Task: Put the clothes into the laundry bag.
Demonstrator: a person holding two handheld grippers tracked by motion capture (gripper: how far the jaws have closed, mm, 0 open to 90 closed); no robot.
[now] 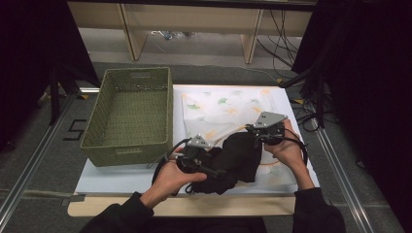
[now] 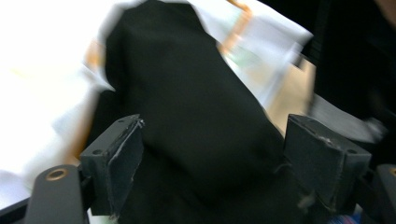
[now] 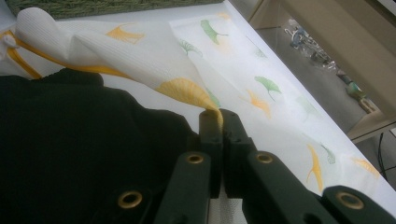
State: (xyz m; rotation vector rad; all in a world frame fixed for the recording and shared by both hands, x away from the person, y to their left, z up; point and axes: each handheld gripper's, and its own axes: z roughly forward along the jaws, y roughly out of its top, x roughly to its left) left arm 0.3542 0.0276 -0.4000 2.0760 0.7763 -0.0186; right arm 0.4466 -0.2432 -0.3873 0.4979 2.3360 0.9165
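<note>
High view: dim surroundings, with the white counter lit brightly from above. Left gripper view: strong motion blur; the pale cloth beside the black garment is overexposed. Right gripper view: sharp and evenly lit, background beyond the counter edge soft.

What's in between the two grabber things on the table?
In the high view, a crumpled black cloth lies between the left gripper and the right gripper.

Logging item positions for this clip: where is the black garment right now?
In the high view the black garment lies bunched at the table's near edge, between the two hands, on the leaf-print cloth, right of the green basket.
</note>
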